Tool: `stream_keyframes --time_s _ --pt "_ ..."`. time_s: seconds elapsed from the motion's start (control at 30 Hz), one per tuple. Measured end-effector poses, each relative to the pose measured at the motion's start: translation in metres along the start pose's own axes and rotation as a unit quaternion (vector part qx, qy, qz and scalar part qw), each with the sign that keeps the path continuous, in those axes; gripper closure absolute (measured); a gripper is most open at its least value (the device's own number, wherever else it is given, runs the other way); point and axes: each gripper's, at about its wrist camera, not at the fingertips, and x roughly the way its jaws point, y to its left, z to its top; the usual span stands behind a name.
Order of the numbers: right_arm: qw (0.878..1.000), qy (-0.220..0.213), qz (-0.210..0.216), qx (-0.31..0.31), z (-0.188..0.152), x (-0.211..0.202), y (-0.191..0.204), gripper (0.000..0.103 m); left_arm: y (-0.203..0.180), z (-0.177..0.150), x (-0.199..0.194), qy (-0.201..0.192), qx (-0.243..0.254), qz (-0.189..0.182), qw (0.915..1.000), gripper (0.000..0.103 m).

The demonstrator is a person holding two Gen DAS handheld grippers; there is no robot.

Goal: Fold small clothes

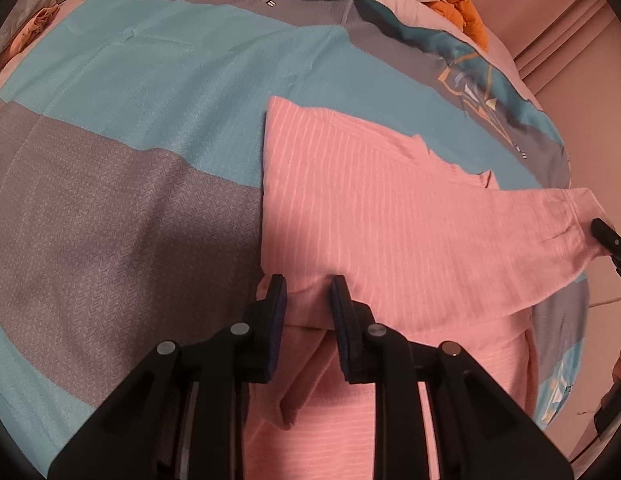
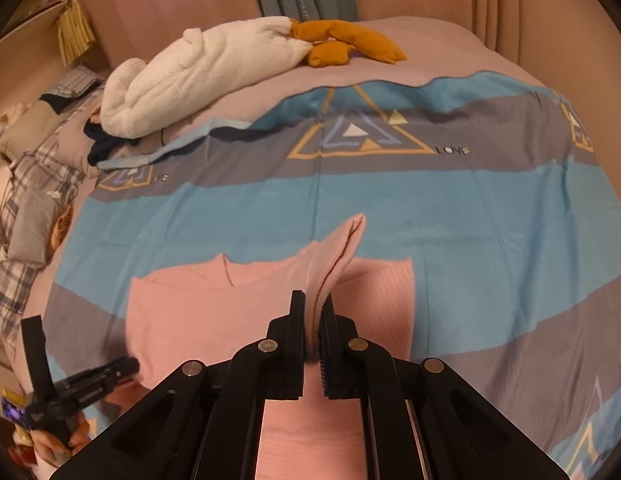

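Observation:
A small pink striped top [image 1: 370,200] lies on the bed, partly folded; it also shows in the right wrist view [image 2: 198,312]. My left gripper [image 1: 308,292] is open with its fingers either side of a raised fold at the top's left edge. My right gripper [image 2: 313,304] is shut on a pink sleeve [image 2: 338,256] and holds it up off the garment. The right gripper's tip shows in the left wrist view [image 1: 608,236] at the sleeve's cuff. The left gripper shows in the right wrist view [image 2: 122,368] at the top's left edge.
The bed cover [image 1: 130,92] has blue and grey bands with triangle prints [image 2: 358,132]. A white plush toy with orange feet [image 2: 214,68] lies at the far end. Plaid bedding and pillows [image 2: 26,184] are heaped on the left. Pink curtains [image 2: 510,8] hang behind.

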Motion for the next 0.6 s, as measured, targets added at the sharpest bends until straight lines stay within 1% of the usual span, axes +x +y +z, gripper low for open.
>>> stream_keyframes --time_s 0.23,0.37,0.6 --pt "1.0 0.009 -0.002 0.018 -0.014 0.004 -0.019 0.095 -0.001 0.001 0.008 -0.004 0.002 0.011 0.9999 0.078" --pt "0.999 0.024 -0.004 0.027 -0.025 0.012 -0.028 0.095 -0.002 0.002 0.013 -0.011 0.0 0.032 0.9994 0.076" --pt "0.998 0.045 -0.008 0.04 -0.038 0.024 -0.04 0.095 0.002 0.002 0.014 -0.008 -0.01 0.025 0.9996 0.075"
